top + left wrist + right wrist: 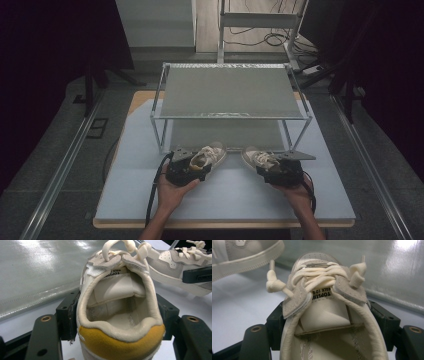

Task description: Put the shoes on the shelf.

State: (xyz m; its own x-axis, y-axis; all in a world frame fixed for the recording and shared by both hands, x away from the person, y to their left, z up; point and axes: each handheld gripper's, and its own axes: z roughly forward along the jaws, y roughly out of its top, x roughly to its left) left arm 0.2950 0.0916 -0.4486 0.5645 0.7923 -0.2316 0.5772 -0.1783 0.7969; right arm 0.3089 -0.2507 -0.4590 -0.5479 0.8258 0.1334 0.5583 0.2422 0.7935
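The left gripper point(192, 169) has its black fingers point(67, 315) clamped against both sides of a cream leather sneaker with a mustard-yellow suede heel patch point(120, 315), gripping it at the heel end around the collar. In the left gripper view the shoe's opening faces the camera, its tongue label and knotted cream laces rising behind. The right gripper point(280, 170) likewise has its fingers point(275, 322) pressed on the flanks of a second cream sneaker with grey suede lace panels point(324, 315), held near the heel with the toe pointing away.

In the high view the left-held sneaker point(210, 155) and the right-held sneaker point(257, 157) sit side by side, a little apart, over the pale blue-white tabletop point(225, 200); whether their soles touch it cannot be told. Their toes angle toward each other and toward the front edge of a silver metal two-tier rack with grey shelf panels point(230, 92), which stands on the tabletop just behind them. The person's left hand point(172, 190) and right hand point(295, 192) grip the grippers from below, forearms entering at the bottom edge, and a black cable point(152, 192) trails from the left gripper.
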